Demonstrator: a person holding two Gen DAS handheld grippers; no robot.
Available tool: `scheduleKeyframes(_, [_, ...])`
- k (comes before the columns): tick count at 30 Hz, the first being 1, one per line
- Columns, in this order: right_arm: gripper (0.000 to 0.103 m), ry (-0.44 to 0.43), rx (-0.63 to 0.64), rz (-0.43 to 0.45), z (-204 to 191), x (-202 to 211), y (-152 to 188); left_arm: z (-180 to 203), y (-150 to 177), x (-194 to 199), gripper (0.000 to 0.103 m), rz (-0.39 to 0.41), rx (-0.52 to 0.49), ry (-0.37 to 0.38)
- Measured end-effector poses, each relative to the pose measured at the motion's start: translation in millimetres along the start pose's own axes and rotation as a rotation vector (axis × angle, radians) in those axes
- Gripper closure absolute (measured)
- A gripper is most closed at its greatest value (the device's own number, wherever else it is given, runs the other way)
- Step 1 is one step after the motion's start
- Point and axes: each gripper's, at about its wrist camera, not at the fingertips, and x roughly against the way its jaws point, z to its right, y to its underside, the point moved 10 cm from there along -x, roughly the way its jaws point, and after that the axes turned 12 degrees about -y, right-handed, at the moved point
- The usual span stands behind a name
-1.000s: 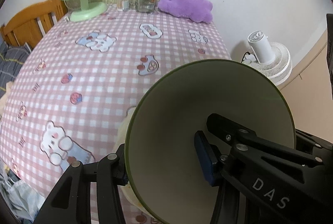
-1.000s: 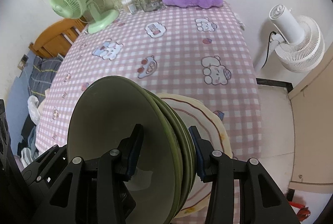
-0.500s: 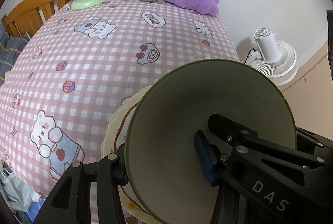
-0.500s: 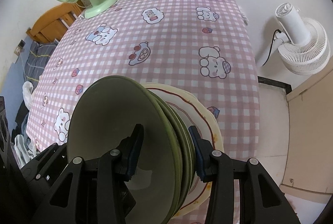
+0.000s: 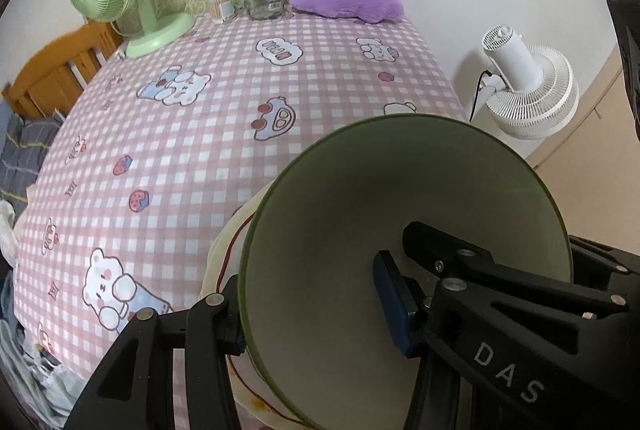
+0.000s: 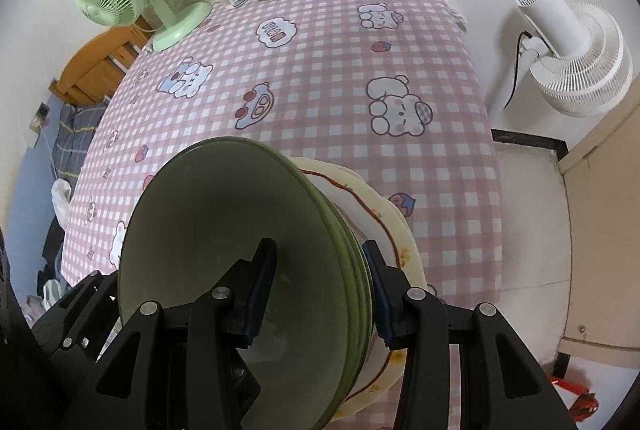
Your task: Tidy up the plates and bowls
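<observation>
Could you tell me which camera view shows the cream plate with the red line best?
The right wrist view: the cream plate shows a long arc of wavy rim, its red line and small yellow flowers, right of the green bowls. In the left wrist view only a sliver shows left of the bowls.

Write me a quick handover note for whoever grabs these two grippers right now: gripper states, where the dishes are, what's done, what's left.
Left gripper: shut on the stack of green bowls, one finger inside, one outside.
Right gripper: shut on the opposite rim of the same stack, which shows several nested rims.
The stack hangs tilted just above the cream plate at the near edge of the checked tablecloth.
Done: bowls nested, plate in place.
Left: probably set the stack on the plate and release both grippers.
</observation>
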Motion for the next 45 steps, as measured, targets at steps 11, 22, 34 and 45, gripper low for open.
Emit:
scheduleKeyframes(11, [0.048, -0.012, 0.040, 0.016, -3.7, 7.0, -1.4, -10.4, 1.9, 2.7, 0.036, -0.016, 0.048, 0.011])
scheduleKeyframes(22, [0.032, 0.076, -0.004, 0.188, -25.5, 49.2, -17.9, -30.7, -26.4, 45.1, 0.027, 0.136, -0.004, 0.086])
scheduleKeyframes(34, [0.030, 0.179, -0.012, 0.388, -100.8, 75.8, -28.1, -106.6, -45.7, 73.4, 0.015, 0.285, -0.051, 0.139])
scheduleKeyframes(45, [0.023, 0.189, 0.024, 0.498, -162.7, 54.8, 1.9, -210.5, -23.4, 67.8, 0.007, 0.374, 0.008, 0.029])
